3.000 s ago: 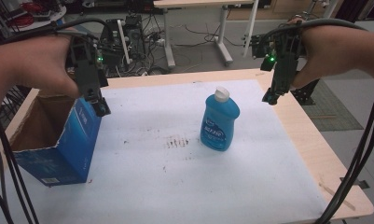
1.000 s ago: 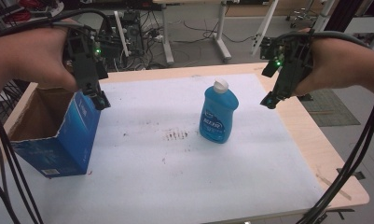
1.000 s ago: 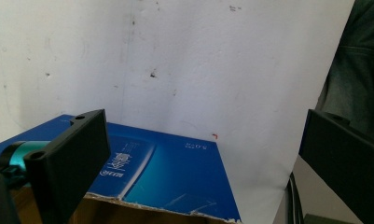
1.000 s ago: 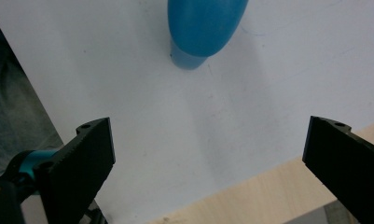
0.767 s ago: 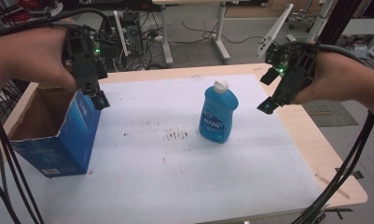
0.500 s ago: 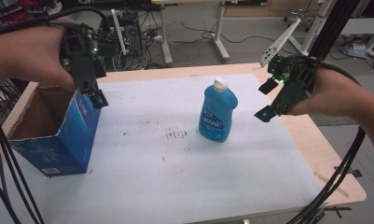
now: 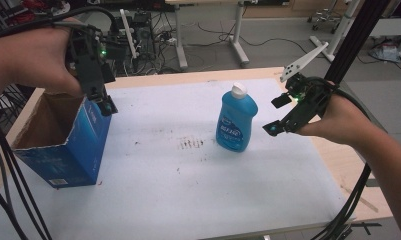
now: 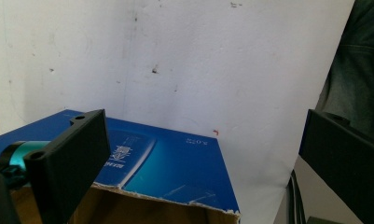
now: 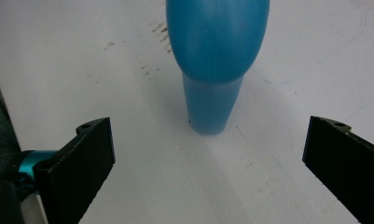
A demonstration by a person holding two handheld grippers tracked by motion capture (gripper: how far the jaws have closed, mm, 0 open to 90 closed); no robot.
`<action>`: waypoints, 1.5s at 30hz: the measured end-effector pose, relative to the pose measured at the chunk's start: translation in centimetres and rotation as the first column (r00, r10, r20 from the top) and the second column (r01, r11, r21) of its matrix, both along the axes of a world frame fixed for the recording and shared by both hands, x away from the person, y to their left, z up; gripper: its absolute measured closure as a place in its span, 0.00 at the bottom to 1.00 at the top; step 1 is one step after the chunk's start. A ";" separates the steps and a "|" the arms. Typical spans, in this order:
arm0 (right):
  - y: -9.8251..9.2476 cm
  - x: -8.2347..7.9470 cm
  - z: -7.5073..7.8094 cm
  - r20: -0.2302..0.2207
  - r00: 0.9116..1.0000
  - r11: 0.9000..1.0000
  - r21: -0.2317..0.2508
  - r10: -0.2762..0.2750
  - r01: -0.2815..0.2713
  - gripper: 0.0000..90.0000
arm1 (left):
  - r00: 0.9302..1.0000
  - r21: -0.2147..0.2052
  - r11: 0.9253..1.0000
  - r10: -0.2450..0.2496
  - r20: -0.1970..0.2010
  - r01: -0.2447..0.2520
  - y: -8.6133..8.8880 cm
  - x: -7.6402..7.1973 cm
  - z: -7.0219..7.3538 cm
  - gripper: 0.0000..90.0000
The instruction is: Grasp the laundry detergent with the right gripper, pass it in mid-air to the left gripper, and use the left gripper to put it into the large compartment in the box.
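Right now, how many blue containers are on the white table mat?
2: an upright blue soap bottle near the mat's middle, and an open blue cardboard box at its left edge. The box's inside is partly hidden.

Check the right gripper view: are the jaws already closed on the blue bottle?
No: the right gripper has its jaws wide apart, short of the blue bottle.

white table cover (image 7: 198, 180) | brown stains (image 7: 190, 144) mid-table | desk legs (image 7: 238, 35) behind

A blue bottle (image 7: 236, 121) with white cap, a blue box (image 7: 63, 140), brown inside.
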State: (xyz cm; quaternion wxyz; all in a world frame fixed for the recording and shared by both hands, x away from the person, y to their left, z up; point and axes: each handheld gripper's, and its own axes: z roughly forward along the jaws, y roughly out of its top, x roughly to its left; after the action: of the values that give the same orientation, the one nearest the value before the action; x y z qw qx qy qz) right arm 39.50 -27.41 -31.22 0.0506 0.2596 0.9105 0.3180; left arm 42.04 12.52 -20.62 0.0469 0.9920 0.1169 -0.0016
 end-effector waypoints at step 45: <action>2.5 1.4 -8.8 0.016 0.990 0.939 0.322 -0.138 0.126 0.01 | 1.000 0.009 1.000 0.011 0.010 -0.011 1.4 -0.8 -0.4 0.02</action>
State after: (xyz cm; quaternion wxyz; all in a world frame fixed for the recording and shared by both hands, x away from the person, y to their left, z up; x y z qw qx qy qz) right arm 40.93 -24.89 -40.01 0.0466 0.3185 0.8263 0.4621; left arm 41.29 13.88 -21.07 0.0431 0.9916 0.1223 0.0038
